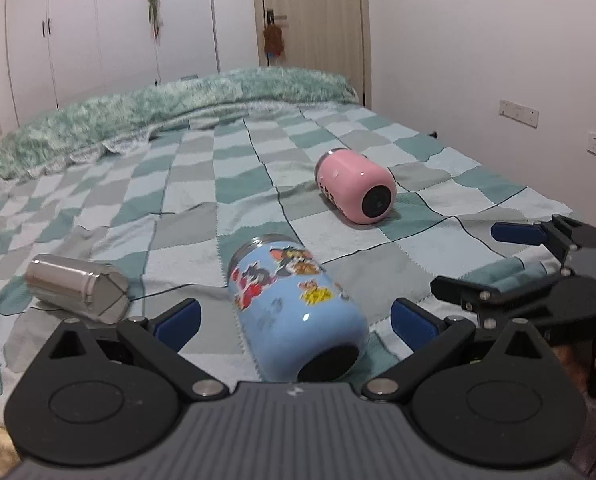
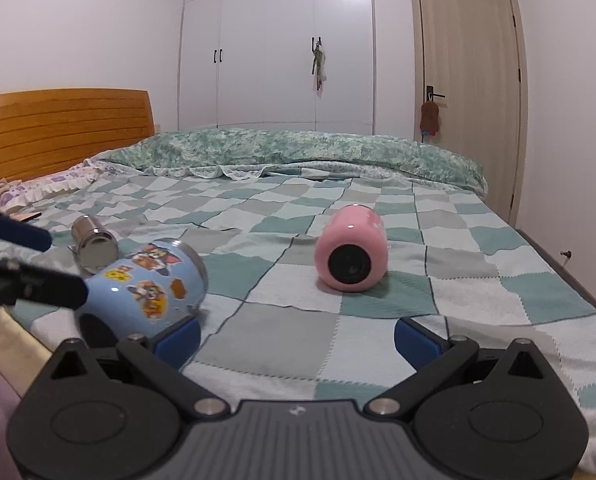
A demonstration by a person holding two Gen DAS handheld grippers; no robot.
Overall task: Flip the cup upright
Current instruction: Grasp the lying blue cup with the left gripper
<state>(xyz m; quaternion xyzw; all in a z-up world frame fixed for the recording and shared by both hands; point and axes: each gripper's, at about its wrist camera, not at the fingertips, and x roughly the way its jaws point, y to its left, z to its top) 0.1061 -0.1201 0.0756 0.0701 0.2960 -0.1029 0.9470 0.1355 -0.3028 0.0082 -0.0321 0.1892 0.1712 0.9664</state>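
Three cups on sides; blue cup (image 1: 298, 312) btwn open left jaws.

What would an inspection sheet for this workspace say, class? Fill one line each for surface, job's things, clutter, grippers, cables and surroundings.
Surface: bed covered by a green, grey and white checked blanket, slightly wrinkled.
Job's things: blue cartoon-sticker steel cup, pink steel cup and plain silver steel cup, all lying on their sides, apart from each other.
Clutter: rolled green patterned quilt along the far edge; frilled pillow by the headboard.
Grippers: left gripper open, its fingers either side of the blue cup's base; right gripper open, holding nothing.
Cables: nothing seen.
Surroundings: white wardrobe, beige door, wooden headboard, wall sockets.
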